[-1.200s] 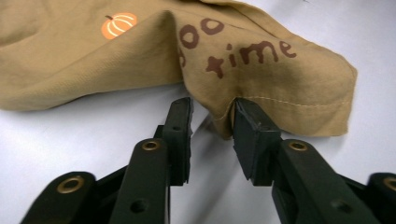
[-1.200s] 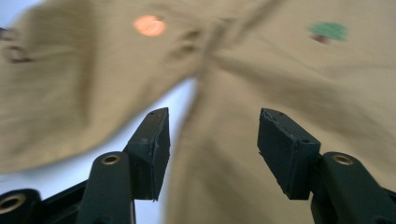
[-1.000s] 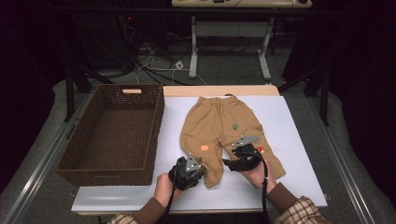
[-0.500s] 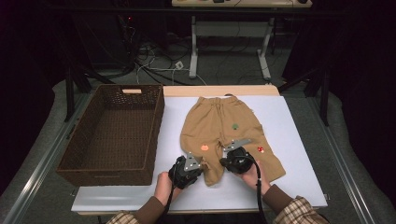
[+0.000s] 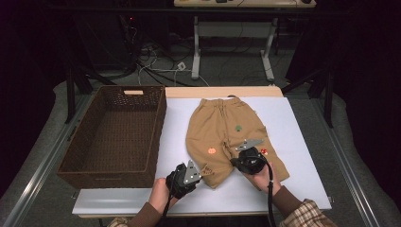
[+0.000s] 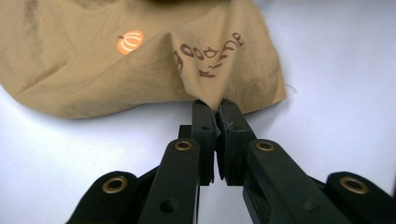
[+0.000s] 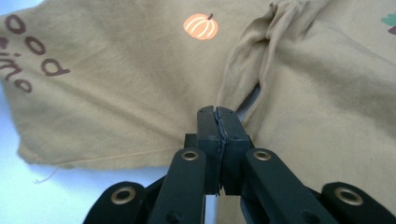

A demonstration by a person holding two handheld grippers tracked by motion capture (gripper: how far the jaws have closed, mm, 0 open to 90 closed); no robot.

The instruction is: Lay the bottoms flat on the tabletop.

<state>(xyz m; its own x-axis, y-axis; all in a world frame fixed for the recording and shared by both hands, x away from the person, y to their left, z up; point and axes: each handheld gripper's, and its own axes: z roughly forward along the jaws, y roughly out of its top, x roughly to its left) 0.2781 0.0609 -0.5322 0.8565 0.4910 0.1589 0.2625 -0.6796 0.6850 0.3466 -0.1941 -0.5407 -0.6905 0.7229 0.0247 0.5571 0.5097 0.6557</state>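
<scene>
Tan child's trousers (image 5: 222,125) lie flat on the white board (image 5: 302,142), waistband away from me. My left gripper (image 5: 204,171) is shut on the hem corner of the left leg. In the left gripper view the fabric (image 6: 93,60) puckers up into the shut jaws of the left gripper (image 6: 215,109) below the brown lettering (image 6: 210,51). My right gripper (image 5: 232,161) is shut on the inner edge of that same leg, below the crotch. In the right gripper view a fold of the trousers (image 7: 116,93) runs into the right gripper (image 7: 218,116). An orange pumpkin print (image 7: 201,26) lies ahead.
A dark brown wicker basket (image 5: 132,92) stands to the left of the board, touching its edge. White board shows bare to the right of the trousers and along the front edge. Table legs and cables lie on the floor beyond.
The left gripper has risen a little and drawn the hem corner up with it. The right hand has hardly moved.
</scene>
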